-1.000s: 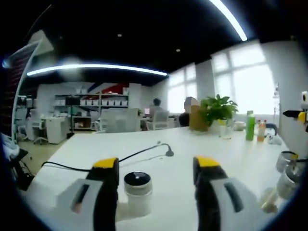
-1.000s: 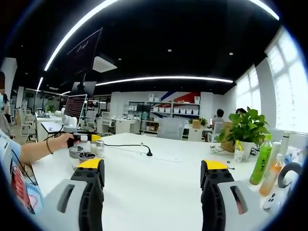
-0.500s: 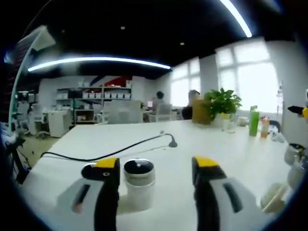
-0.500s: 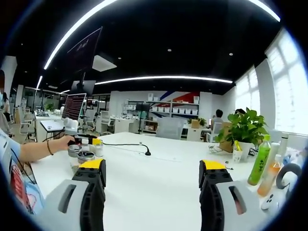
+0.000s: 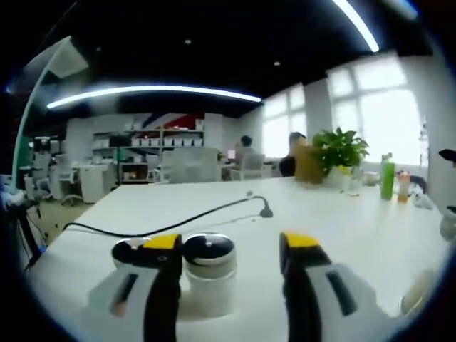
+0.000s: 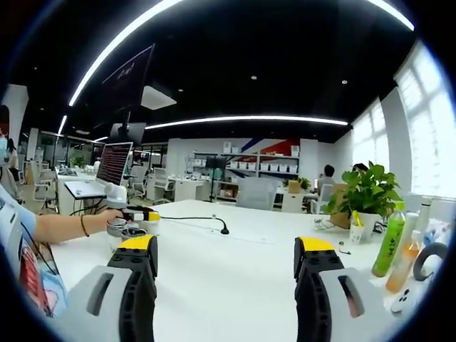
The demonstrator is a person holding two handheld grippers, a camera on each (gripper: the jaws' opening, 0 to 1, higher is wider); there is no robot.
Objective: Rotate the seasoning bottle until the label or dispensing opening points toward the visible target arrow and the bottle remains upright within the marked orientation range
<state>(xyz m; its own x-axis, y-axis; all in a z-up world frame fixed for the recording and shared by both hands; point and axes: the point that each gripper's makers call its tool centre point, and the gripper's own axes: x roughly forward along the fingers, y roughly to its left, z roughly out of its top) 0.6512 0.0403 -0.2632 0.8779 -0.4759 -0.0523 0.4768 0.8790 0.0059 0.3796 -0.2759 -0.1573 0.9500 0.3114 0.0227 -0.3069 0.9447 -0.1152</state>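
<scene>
In the left gripper view the left claw [image 5: 231,249] stands with its jaws apart, and the seasoning bottle [image 5: 208,283] sits upright on the white tabletop [image 5: 356,228], between the jaws but hard against the left one, with a wide gap to the right jaw. A second dark-lidded jar [image 5: 130,251] shows just behind the left jaw. No target arrow or orientation marking can be made out on the tabletop, and the bottle's label is not readable from here.

The step in hand appears to be lining up for the grasp. To do it well, the claw should shift left until the bottle is centred between the jaws, so that closing does not shove or tip it, then clamp low on the body and twist about the bottle's own vertical axis, keeping the base flat.

In the right gripper view the right claw [image 6: 225,254] is also apart and holds nothing, hovering over bare tabletop well away from the bottles by the person's hand [image 6: 112,214].
</scene>
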